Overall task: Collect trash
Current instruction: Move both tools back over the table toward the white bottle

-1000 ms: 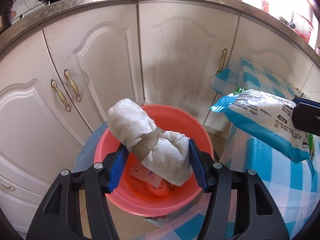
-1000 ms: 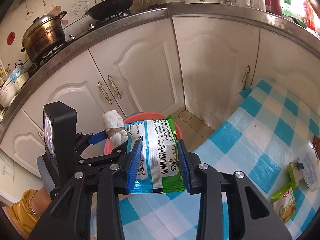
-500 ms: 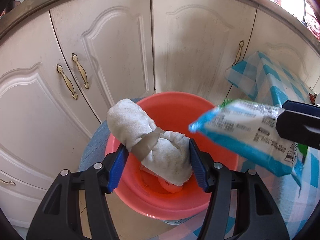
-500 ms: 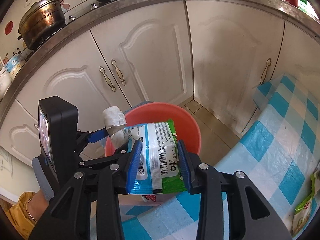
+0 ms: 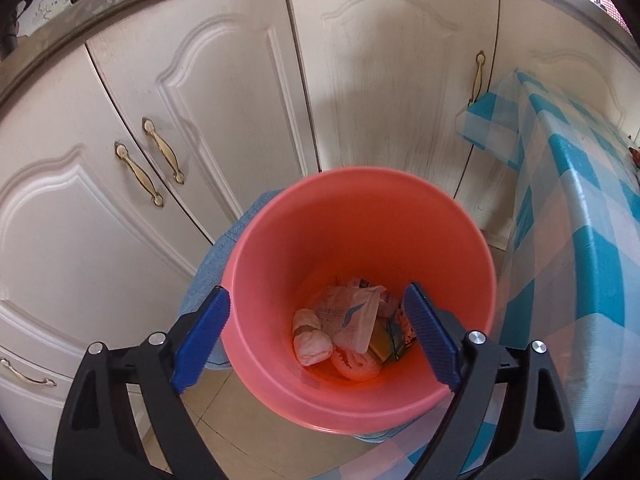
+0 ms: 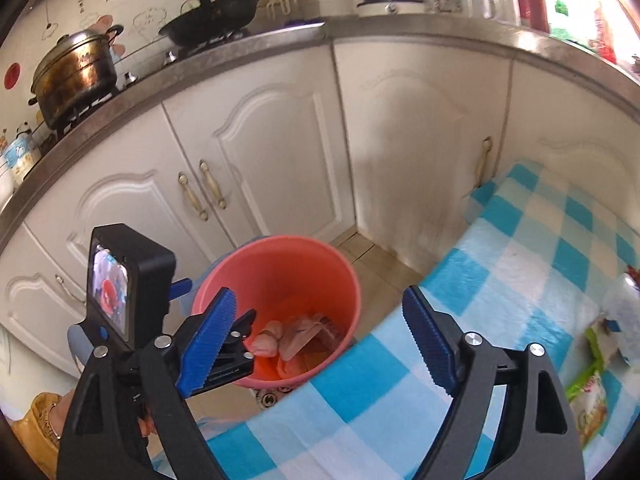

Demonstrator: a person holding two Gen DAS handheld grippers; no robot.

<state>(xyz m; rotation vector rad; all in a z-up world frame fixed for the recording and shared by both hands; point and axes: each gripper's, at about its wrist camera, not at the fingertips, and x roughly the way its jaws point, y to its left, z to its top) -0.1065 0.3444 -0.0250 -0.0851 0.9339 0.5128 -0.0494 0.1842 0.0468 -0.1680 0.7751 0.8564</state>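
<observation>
A salmon-red bucket (image 5: 360,178) stands on the floor in front of the cabinets. At its bottom lie a taped white paper wad (image 5: 310,340), a white and blue wrapper (image 5: 356,316) and other scraps. My left gripper (image 5: 316,292) hangs over the bucket's near rim, its jaws opening with nothing between them. My right gripper (image 6: 318,292) is above the table corner beside the bucket (image 6: 280,246), its jaws also opening and empty. The left gripper's camera body (image 6: 116,284) shows at the lower left of the right wrist view.
A table with a blue and white checked cloth (image 6: 520,280) sits right of the bucket, with green snack packets (image 6: 592,392) and a white pack (image 6: 624,308) at its far right. White cabinet doors (image 5: 200,120) stand behind. A pot (image 6: 76,76) and wok (image 6: 216,16) are on the counter. A blue cloth (image 5: 208,272) lies under the bucket.
Both grippers have opened. The taped wad has dropped from the left gripper into the bucket, and the blue and white pack has left the right gripper.
</observation>
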